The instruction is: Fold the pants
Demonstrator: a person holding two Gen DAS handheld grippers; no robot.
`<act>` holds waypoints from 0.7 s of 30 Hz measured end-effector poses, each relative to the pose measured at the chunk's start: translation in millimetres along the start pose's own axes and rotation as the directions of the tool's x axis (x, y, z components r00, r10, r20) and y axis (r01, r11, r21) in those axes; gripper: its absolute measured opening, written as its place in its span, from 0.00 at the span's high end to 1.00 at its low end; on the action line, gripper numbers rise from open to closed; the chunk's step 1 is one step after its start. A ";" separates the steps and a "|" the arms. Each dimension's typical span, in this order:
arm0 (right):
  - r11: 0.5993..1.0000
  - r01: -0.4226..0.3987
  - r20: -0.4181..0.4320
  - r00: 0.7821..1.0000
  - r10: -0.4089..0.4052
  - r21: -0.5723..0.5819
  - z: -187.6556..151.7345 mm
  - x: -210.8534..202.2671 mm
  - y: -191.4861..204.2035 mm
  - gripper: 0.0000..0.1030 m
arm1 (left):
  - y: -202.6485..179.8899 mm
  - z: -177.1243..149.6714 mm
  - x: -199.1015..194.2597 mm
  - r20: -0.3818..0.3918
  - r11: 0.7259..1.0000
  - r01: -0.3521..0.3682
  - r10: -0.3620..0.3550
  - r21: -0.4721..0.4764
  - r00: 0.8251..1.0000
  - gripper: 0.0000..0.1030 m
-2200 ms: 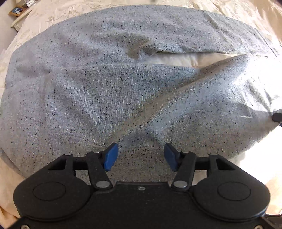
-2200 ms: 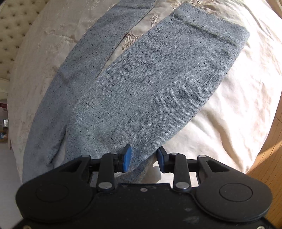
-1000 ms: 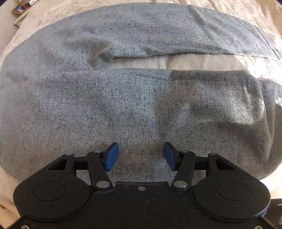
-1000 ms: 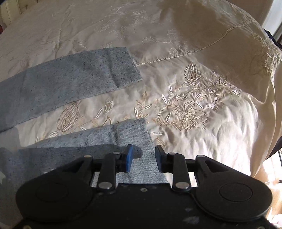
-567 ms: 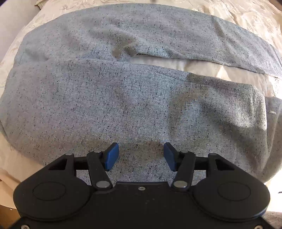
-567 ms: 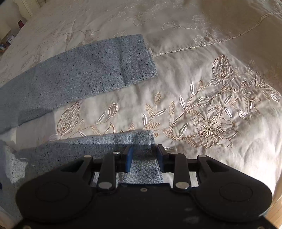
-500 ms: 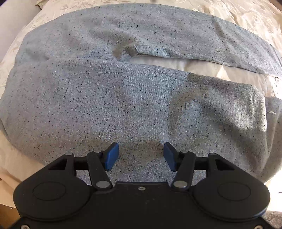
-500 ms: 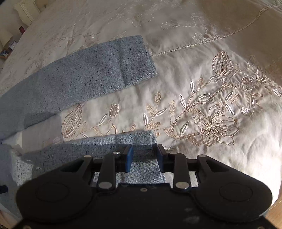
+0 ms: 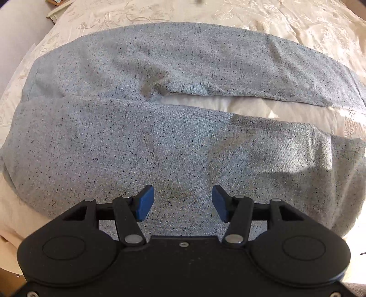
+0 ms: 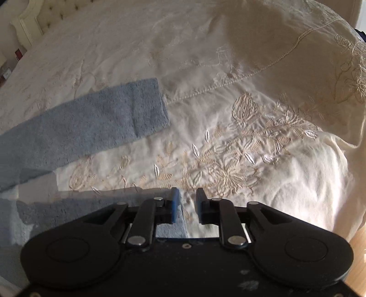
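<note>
Grey speckled pants lie flat on a cream embroidered bedspread, legs apart with a strip of bedspread between them. My left gripper hovers open over the upper part of the near leg, nothing between its blue pads. In the right wrist view the far leg's hem lies at the left. The near leg ends at my right gripper. Its jaws are opening. The hem corner sits under the left finger and mostly bedspread shows in the gap. The pads do not press on the cloth.
A tufted headboard stands at the far left of the bed. Wooden floor shows beyond the bed's right edge. Small items lie off the bed's top left corner in the left wrist view.
My right gripper has slid right along the near leg's hem, which now lies under its left finger, and its jaws stand a little wider. The left view has rolled slightly; its gripper stays open.
</note>
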State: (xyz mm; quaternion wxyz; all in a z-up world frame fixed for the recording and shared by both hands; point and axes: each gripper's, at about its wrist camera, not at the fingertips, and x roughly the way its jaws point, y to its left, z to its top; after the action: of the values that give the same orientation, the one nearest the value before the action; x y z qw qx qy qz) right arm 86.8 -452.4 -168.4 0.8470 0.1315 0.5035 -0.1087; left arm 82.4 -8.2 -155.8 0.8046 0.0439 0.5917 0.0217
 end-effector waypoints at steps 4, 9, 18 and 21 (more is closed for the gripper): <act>0.995 -0.062 0.020 0.998 0.061 0.072 41.9 22.7 13.0 0.65 | 2.0 1.0 -9.6 0.024 1.000 -0.022 0.022 -0.014 0.999 0.42; 0.993 -0.065 -0.037 0.997 0.069 0.098 78.2 68.3 31.4 0.65 | 11.9 -0.2 -26.1 0.065 0.997 -0.055 0.059 -0.059 0.996 0.42; 0.988 -0.053 -0.058 0.996 0.062 0.147 87.8 99.9 35.0 0.77 | 35.7 4.4 -32.8 0.074 0.983 -0.085 0.098 -0.162 0.992 0.42; 1.000 -0.009 -0.030 1.000 0.008 -0.011 90.5 87.9 54.6 0.94 | 41.7 4.8 -31.8 0.069 0.979 -0.092 0.106 -0.184 0.992 0.42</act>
State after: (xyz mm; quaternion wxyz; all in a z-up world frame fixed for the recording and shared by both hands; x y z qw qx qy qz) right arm 220.0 -435.6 -198.3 0.8405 0.1307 0.5161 -0.1004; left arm 78.2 30.3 -120.1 0.8258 0.0010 0.5525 0.1134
